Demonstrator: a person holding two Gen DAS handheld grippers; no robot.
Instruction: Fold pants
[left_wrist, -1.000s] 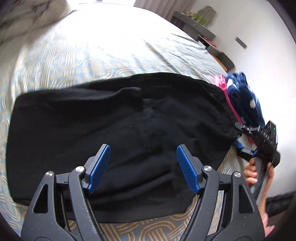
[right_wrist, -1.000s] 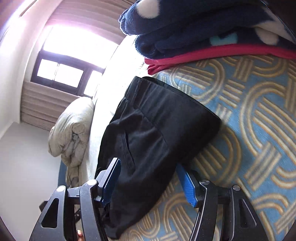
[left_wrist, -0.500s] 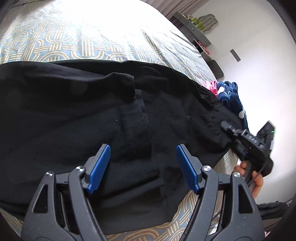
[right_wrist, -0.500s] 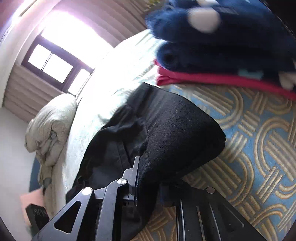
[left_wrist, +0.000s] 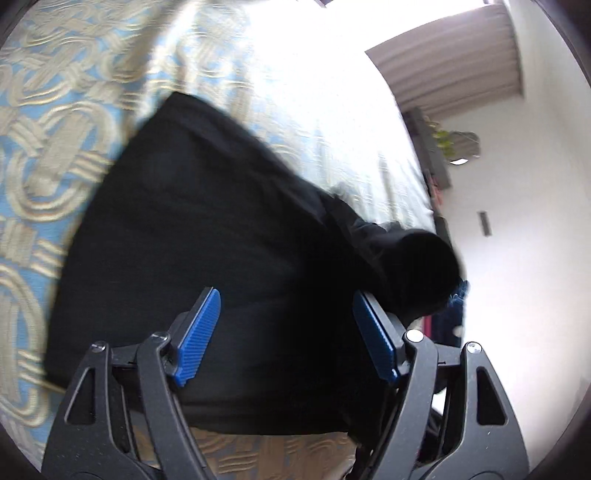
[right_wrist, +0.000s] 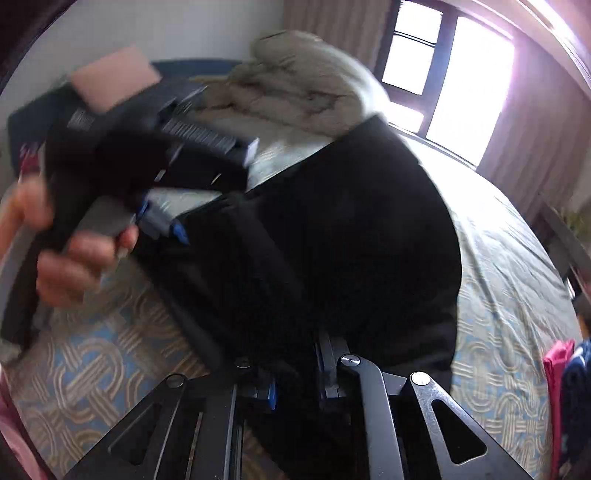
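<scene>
Black pants (left_wrist: 207, 251) lie on the patterned bedspread (left_wrist: 51, 147). My left gripper (left_wrist: 284, 325) hovers open just over them, its blue pads (left_wrist: 199, 328) apart and gripping nothing. The pants' right end (left_wrist: 424, 266) is raised in a dark hump. In the right wrist view my right gripper (right_wrist: 295, 373) is shut on a bunch of the pants' fabric (right_wrist: 351, 240) and holds it up off the bed. The left gripper (right_wrist: 162, 221), blurred and held by a hand (right_wrist: 74, 254), sits at the pants' far left edge.
A rumpled grey duvet (right_wrist: 303, 85) lies at the head of the bed under a bright window (right_wrist: 447, 70). Folded pink and navy clothes (right_wrist: 565, 391) sit at the bed's right edge. A wall shelf with plants (left_wrist: 439, 144) hangs beyond the bed.
My right gripper shut on the pants' end, lifted it and swung it across while rolling over. My left gripper stayed open, rolled and slid along the pants.
</scene>
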